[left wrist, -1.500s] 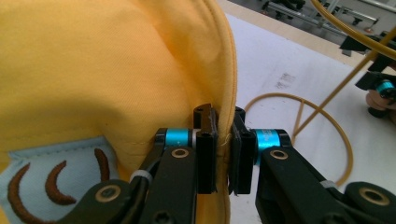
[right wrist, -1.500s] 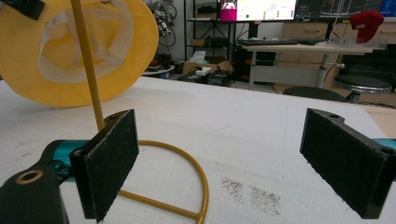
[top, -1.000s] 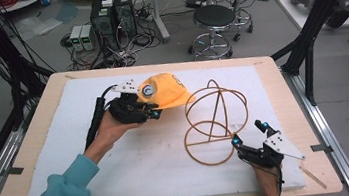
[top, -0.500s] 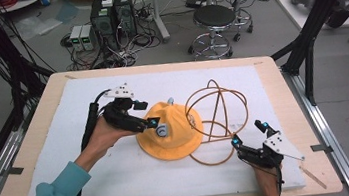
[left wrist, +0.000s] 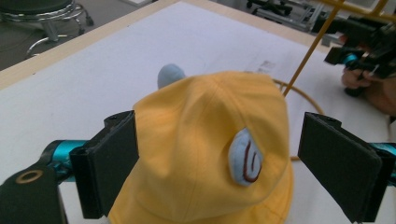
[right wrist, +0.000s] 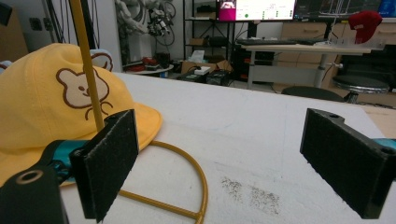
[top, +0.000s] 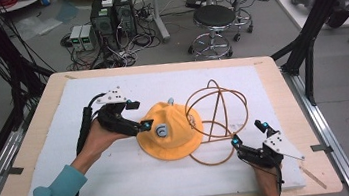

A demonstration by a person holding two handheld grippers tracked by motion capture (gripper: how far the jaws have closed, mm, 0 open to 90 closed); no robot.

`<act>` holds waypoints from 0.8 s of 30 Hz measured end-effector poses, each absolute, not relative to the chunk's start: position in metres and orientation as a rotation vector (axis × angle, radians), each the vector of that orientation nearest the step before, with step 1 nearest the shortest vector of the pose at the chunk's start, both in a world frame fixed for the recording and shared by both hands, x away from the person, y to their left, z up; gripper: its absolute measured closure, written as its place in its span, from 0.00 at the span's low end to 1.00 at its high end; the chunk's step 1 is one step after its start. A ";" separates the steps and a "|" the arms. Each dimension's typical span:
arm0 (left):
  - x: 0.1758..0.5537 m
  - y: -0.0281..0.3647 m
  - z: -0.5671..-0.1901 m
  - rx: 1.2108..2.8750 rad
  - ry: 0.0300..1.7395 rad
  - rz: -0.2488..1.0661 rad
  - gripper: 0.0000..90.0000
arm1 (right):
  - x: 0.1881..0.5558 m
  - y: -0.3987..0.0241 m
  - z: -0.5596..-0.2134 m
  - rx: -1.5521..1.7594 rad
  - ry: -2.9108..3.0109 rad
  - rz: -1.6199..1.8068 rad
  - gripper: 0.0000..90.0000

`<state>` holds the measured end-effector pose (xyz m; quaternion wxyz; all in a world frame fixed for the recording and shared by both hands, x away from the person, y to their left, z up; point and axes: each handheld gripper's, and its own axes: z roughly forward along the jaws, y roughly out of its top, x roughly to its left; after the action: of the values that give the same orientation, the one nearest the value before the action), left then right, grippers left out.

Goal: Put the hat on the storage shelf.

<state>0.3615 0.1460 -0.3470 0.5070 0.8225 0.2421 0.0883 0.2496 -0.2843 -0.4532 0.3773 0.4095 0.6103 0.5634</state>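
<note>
A yellow bucket hat (top: 169, 135) with blue ears lies crown up on the white mat, its right brim over the ring of a yellow wire frame (top: 216, 107). My left gripper (top: 138, 115) sits just left of the hat. Its jaws have just been opening and stand wide; the hat's crown (left wrist: 205, 140) shows between them, untouched by the pads (left wrist: 112, 163). My right gripper (top: 249, 134) rests open near the front right, beside the frame's base ring (right wrist: 168, 179), with nothing between its pads. The hat's bear print (right wrist: 81, 91) faces it.
The white mat (top: 98, 188) covers most of the wooden table (top: 27, 146). Beyond the far edge stand two stools (top: 213, 20) and computer boxes (top: 112, 15) with cables. Black frame posts flank the table at both sides.
The hat, held up at the back in the left gripper a second ago, came down onto the mat against the wire frame. The left gripper let go and opened. The right gripper kept still.
</note>
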 end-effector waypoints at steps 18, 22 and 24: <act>0.354 0.158 -0.405 1.934 0.628 0.272 0.19 | 0.250 -0.284 -0.453 1.046 1.560 1.440 0.12; 0.354 0.156 -0.415 1.961 0.644 0.287 0.19 | 0.250 -0.285 -0.453 1.040 1.559 1.441 0.12; 0.354 0.153 -0.419 1.968 0.653 0.273 0.20 | 0.250 -0.285 -0.453 1.044 1.558 1.442 0.12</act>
<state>0.3543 0.1533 -0.4186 0.5014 0.8142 0.2700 0.1129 0.2499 -0.2849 -0.4532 0.3782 0.4084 0.6097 0.5643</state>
